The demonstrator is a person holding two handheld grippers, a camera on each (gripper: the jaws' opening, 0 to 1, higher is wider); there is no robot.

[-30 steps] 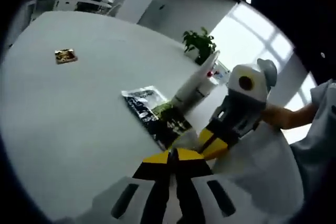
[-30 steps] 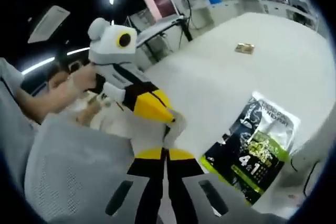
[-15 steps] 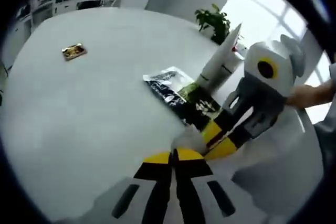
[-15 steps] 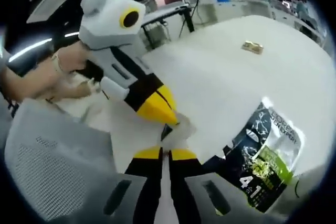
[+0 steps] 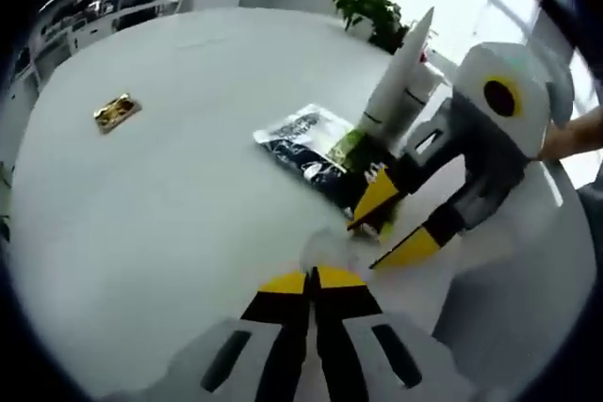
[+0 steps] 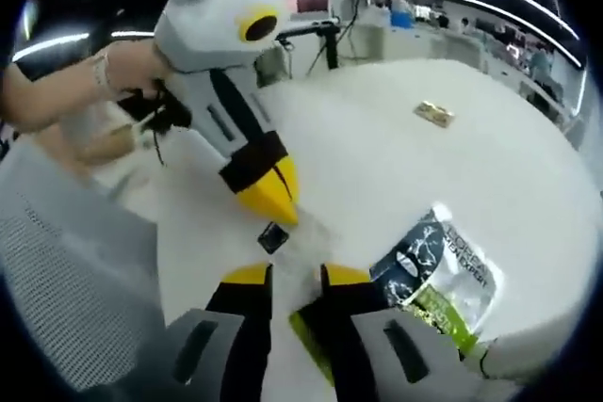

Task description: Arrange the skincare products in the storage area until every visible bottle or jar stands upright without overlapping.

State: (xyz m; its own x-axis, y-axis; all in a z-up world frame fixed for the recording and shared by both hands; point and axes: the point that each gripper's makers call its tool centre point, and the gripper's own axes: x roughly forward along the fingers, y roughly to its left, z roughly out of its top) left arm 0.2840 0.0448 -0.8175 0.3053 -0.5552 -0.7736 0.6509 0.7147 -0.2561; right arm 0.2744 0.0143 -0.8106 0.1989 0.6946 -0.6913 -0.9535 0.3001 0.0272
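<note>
1. Nearest in the left gripper view, we see the left gripper (image 5: 316, 278) with its jaws pressed together, low over the white table (image 5: 170, 223). A small pale scrap (image 5: 325, 248) sits right at its tips. It may be pinched there, but it's too blurred for us to tell.
2. In the right gripper view, the right gripper (image 6: 295, 275) has its jaws apart and nothing between them. It sits tip to tip with the left one.
3. Just past both tips, the black-and-green pouch (image 5: 309, 150) lies flat. It is right of the right gripper's jaws, with its near end beside them. Its long axis runs from that near end away to the far left.
4. We judge the right gripper nearer to it, so the next grab falls to that side, taken across the pouch's near end.
5. Touching or just behind the pouch, the white tube (image 5: 399, 82) stands upright with its crimp end up.
6. Far left, well apart from these, a small gold sachet (image 5: 115, 112) lies flat.
7. Beyond the table edge is a potted plant (image 5: 370, 8).
</note>
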